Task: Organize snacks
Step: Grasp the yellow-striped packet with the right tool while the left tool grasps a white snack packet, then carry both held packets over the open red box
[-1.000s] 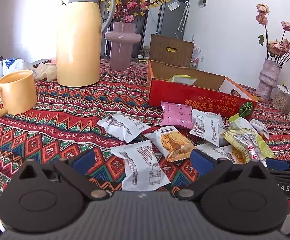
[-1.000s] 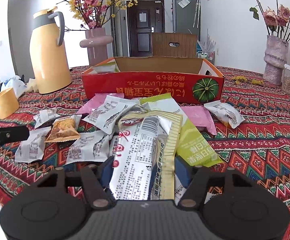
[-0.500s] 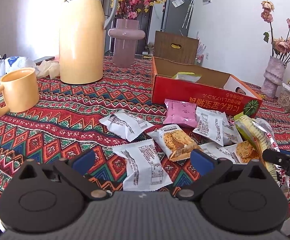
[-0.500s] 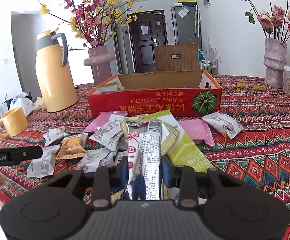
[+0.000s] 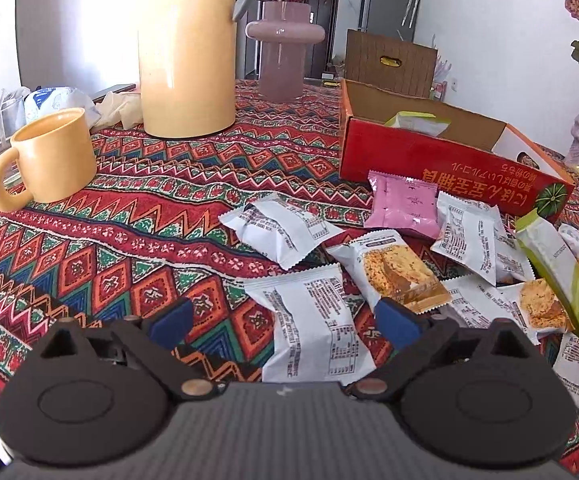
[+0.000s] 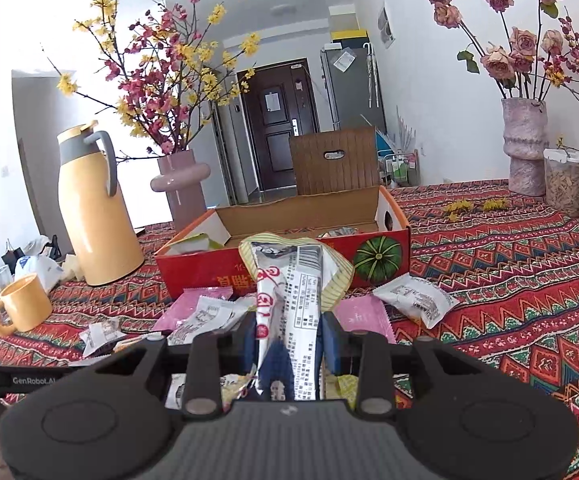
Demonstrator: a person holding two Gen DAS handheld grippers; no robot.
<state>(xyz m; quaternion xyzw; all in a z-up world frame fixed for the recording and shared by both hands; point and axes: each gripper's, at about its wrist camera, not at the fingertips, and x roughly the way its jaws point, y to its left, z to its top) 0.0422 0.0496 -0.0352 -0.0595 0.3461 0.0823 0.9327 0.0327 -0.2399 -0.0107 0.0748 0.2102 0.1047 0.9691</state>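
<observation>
Here, right gripper [image 6: 289, 330] clamped on a silver striped-edged snack packet [image 6: 293, 284] at centre frame, red open cardboard box [image 6: 369, 216] behind, left gripper [image 5: 285, 322] jaws wide, just been closing, straddling a white crinkle-edged wrapper [image 5: 313, 324] unpressed, lower centre.

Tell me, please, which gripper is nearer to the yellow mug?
Left. The left gripper hovers open over the white packets, with the yellow mug just beyond its left side. The right gripper, shut on a silver packet, is farther across the pile.
</observation>
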